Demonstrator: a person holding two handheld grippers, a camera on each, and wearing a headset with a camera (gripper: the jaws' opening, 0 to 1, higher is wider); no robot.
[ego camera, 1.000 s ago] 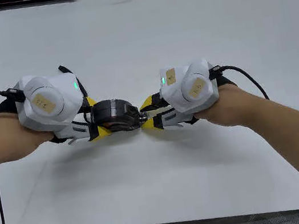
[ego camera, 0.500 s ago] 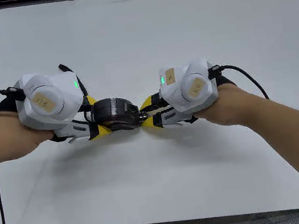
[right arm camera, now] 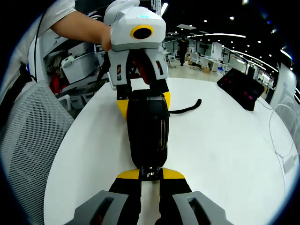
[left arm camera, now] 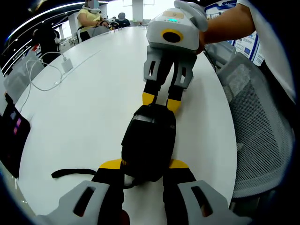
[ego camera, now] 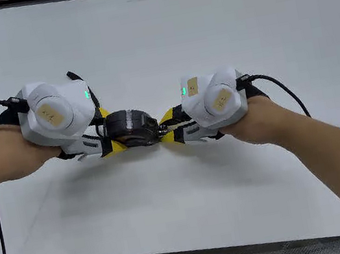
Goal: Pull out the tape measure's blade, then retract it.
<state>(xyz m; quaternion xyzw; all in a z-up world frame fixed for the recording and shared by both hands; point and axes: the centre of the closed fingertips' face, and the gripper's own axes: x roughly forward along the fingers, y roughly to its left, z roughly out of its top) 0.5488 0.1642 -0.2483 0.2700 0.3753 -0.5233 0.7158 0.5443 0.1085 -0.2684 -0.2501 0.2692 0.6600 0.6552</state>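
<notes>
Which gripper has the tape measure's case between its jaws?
The left gripper: its jaws flank the black tape measure; the right gripper pinches only the blade's end hook.

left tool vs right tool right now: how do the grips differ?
Left tool has its jaws spread wide around the case; right tool has its jaws nearly closed. Left tool clamps the bulky body of the case; right tool pinches the small hook of the blade at the case's mouth. Shared: both have yellow-tipped jaws, sit low over the white table and face each other, with the blade not drawn out.
</notes>
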